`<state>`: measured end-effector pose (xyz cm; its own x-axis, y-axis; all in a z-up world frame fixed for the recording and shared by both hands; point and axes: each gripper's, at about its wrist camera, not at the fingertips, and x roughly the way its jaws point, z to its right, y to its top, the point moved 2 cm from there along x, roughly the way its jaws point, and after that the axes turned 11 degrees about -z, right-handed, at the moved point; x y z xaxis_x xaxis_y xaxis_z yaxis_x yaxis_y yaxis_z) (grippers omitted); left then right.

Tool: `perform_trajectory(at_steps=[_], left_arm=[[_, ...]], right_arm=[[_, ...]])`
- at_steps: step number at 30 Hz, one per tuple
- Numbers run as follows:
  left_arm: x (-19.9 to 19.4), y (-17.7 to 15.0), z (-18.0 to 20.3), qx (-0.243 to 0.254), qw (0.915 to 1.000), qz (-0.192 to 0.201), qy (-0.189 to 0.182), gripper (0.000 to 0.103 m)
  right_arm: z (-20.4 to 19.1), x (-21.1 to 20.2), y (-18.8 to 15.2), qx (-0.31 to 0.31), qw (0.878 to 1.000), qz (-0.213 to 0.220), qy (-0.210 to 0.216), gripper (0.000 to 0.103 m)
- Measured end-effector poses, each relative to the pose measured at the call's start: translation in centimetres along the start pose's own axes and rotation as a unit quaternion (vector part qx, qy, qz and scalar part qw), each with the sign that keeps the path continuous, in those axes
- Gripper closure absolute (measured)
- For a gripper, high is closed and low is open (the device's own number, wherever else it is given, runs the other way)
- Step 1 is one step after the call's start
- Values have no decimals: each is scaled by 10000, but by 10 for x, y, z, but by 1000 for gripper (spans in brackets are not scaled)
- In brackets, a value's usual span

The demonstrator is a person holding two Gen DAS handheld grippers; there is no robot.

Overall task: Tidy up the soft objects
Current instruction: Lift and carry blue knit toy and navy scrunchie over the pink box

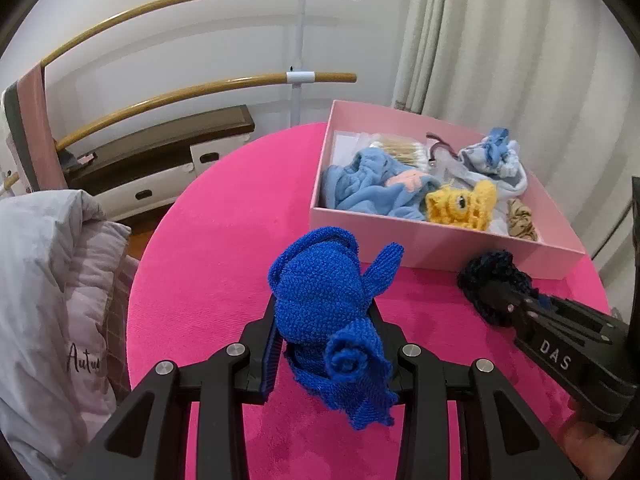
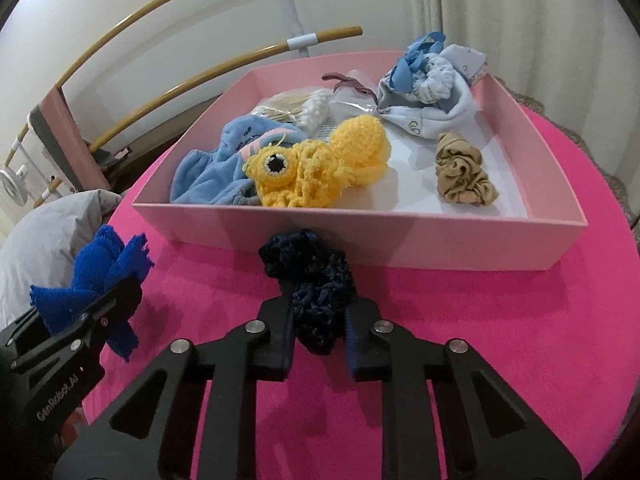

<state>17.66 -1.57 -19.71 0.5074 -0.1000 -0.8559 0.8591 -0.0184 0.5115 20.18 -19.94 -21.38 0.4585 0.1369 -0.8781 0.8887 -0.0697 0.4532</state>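
Two claws, each pinching a soft item over the pink desk (image 2: 500,340).
Left claw (image 1: 326,320) clamped on blue cloth (image 1: 320,288); right claw (image 2: 318,320) clamped on navy scrunchie (image 2: 312,280), near pink box (image 2: 360,240).

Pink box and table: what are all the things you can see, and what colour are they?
Pink box: one, pink, on the table.
Table: one, hot pink top.
Crochet toy: one, yellow, in the box, front.
Plush cloth: one, light blue, in the box, left.
Scrunchie: one, tan, in the box, right.
Pale bundle: one, pale blue and white fabric, in the box, back right.
Cotton swabs: one pack, white tips, in the box, back.
Blue cloth: one, bright blue, held above the table.
Navy scrunchie: one, dark navy, held before the box.
Left gripper: shut on the blue cloth.
Right gripper: shut on the navy scrunchie.
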Motion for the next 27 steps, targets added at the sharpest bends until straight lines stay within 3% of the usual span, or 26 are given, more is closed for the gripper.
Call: perform_trajectory(at_steps=[16,27], left_arm=[[-46,-5,24,199,9995,239,-108,69],[-104,34,40,485,9948,897,14,69]], right_arm=[[20,-71,-16,9,9987,503,109,88],[16,-131,22,-229,9934,1127,-17,87]])
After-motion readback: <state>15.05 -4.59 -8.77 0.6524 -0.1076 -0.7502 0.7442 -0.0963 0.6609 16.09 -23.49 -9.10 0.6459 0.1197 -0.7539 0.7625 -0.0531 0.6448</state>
